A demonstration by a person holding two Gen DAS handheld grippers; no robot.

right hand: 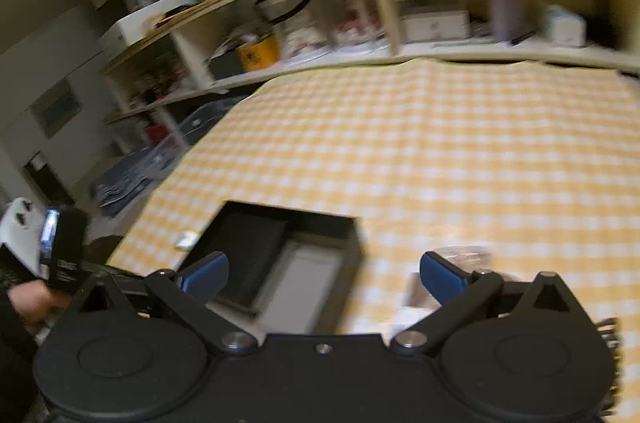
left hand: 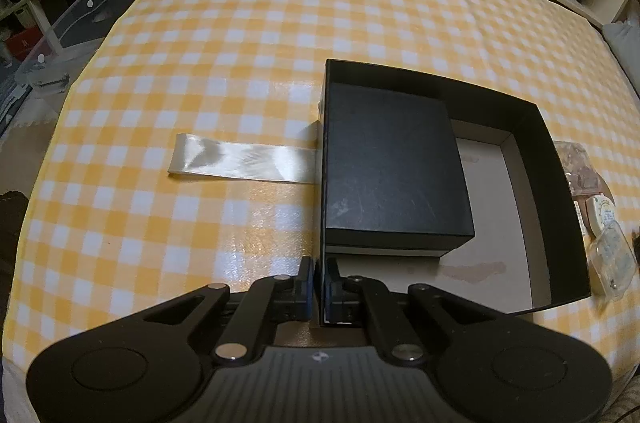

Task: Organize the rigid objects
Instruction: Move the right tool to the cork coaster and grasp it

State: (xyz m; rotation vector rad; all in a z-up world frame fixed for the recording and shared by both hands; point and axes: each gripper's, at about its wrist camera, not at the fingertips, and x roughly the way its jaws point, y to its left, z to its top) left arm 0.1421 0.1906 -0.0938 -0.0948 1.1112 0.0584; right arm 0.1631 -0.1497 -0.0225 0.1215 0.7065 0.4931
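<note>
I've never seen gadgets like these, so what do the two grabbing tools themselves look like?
Each hand-held gripper is matte black plastic: the left hand-held gripper and right hand-held gripper have two round discs, angled link bars with silver rivets, and blue finger pads. A dark sleeve shows.

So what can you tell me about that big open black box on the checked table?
The open black box is a shallow cardboard tray with matte black walls and a pale grey-white floor. It sits flat on the yellow checked tablecloth. A smaller closed black box lies inside against its left wall. The left tongs are shut on the near left wall. A pale ribbon runs out from its left side.
</note>
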